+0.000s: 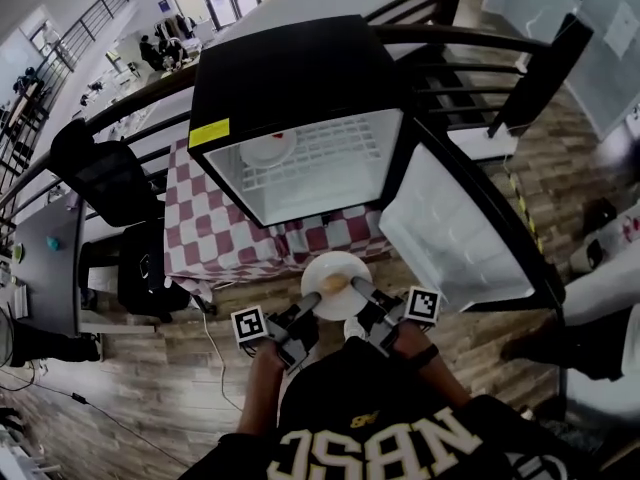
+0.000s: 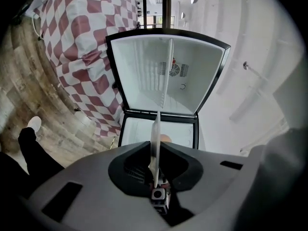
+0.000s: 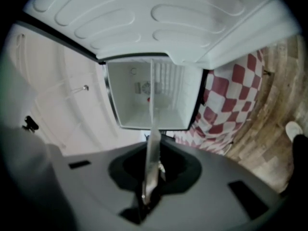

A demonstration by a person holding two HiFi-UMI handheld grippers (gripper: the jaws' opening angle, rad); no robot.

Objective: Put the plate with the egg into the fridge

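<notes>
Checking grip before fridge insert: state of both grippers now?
Left gripper: closed on the plate with the egg.
Right gripper: closed on the same plate.

Office space: desk [image 1: 45,253], black chair [image 1: 105,180], railing [image 1: 480,40].

Black shirt [image 1: 400,443]: large pale block letters, roughly "NBSC"; further letters at frame edge unclear. Yellow label [image 1: 209,133] on fridge [image 1: 290,68] top front corner: print too small. Marker cubes [image 1: 248,323]: black-white patterns, no characters.
</notes>
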